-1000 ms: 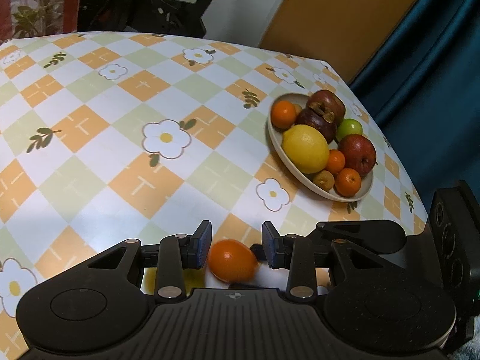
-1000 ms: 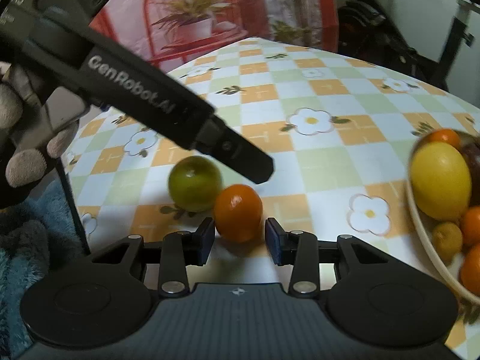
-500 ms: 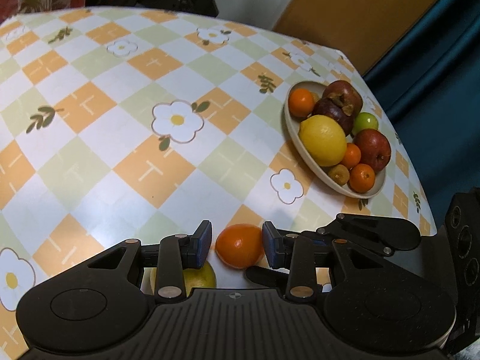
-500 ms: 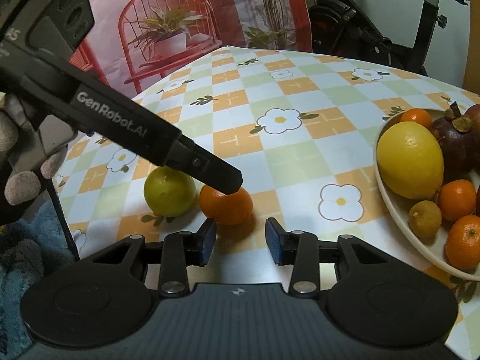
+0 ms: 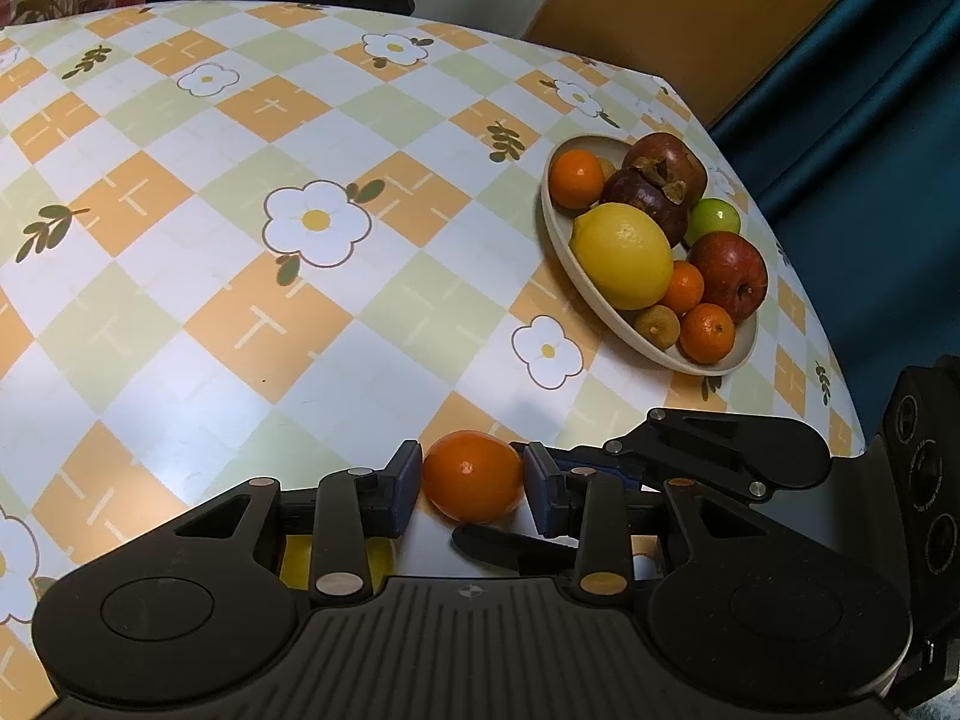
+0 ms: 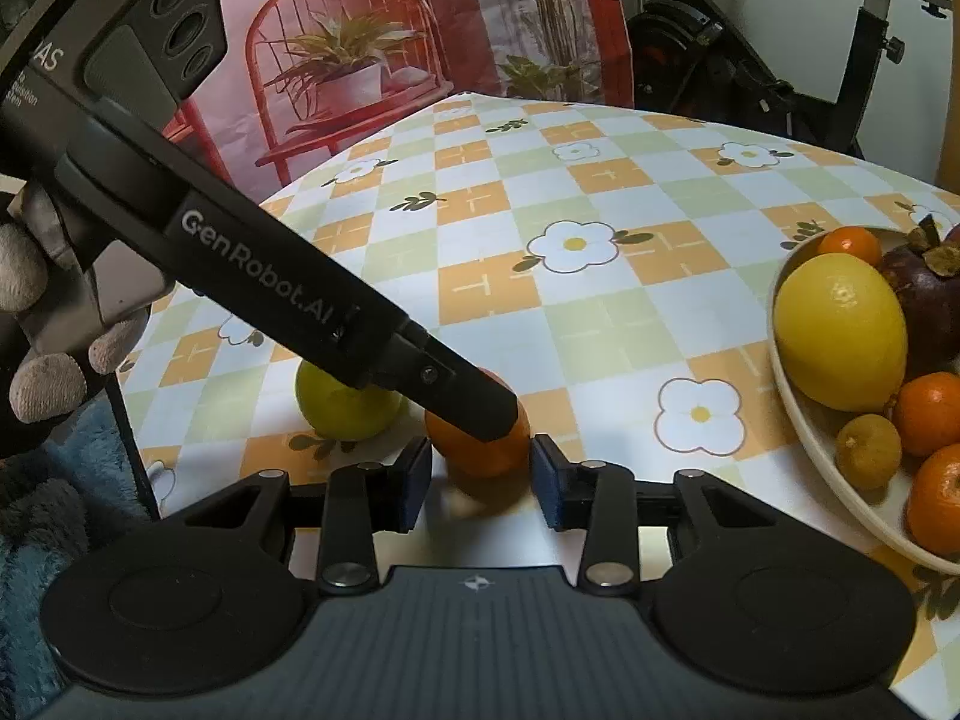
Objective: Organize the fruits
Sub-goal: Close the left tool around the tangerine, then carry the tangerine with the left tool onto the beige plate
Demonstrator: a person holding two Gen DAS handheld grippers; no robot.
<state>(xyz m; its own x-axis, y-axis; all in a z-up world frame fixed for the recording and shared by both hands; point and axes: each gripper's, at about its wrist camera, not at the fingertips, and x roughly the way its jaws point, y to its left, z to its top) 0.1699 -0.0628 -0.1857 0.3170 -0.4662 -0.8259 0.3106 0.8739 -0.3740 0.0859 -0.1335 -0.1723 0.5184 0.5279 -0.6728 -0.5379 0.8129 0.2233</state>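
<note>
**Both grippers at one orange, near counter edge**

Small round orange fruit (image 5: 472, 476) sits on the counter (image 5: 252, 276), which wears a checked orange, green and white cloth with daisy print. Left gripper (image 5: 472, 483): jaws clenched on the orange, blue pads touching its two sides. Right gripper (image 6: 480, 477): jaws bracket the same orange from another angle; its right pad seems to touch, a sliver of gap shows at its left pad, so cannot tell whether it grips. In the right wrist view the left gripper's black finger lies across the top of the orange. Yellow-green round fruit (image 6: 345, 408) rests just beside the orange. Oval cream dish (image 5: 555, 222) stands well apart, heaped with a lemon (image 5: 624, 255), red apple (image 5: 735, 276), mangosteens and small oranges.
</note>
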